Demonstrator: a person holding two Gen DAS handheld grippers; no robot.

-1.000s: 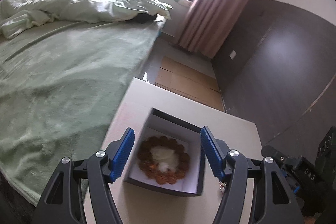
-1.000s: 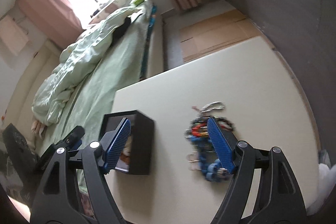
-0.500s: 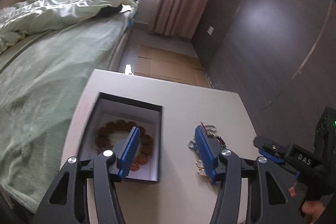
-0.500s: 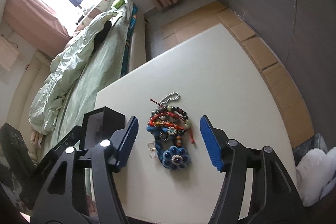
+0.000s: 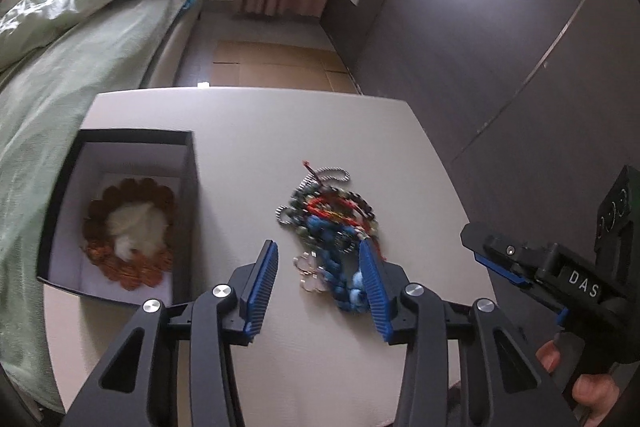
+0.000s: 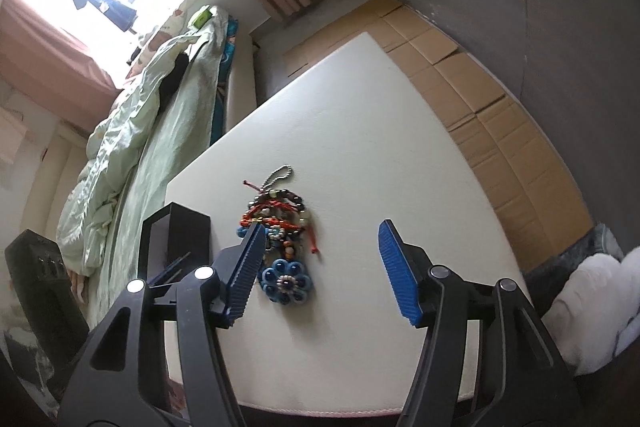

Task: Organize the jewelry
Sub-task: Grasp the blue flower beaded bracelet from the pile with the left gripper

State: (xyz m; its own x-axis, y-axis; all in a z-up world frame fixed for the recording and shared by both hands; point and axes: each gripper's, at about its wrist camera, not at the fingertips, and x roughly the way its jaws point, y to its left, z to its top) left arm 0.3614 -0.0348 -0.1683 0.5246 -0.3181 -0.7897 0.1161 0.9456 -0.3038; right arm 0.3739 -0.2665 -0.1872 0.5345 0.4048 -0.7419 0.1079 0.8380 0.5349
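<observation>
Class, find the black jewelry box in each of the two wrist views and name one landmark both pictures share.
Left wrist view: the black box sits at left on the white table, open, with a brown bead bracelet inside.
Right wrist view: the box stands lower left, just beyond the right gripper's left finger; its inside is hidden.
Shared landmark: the pile of mixed jewelry on the table beside the box.

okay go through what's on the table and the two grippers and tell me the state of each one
Black box: lid off, open on top, on the table.
Brown bead bracelet: lying coiled inside the box.
Jewelry pile: tangled heap on the table, outside the box, untouched.
Left gripper: open, jaws just been closing, nothing gripped.
Right gripper: open, empty.
</observation>
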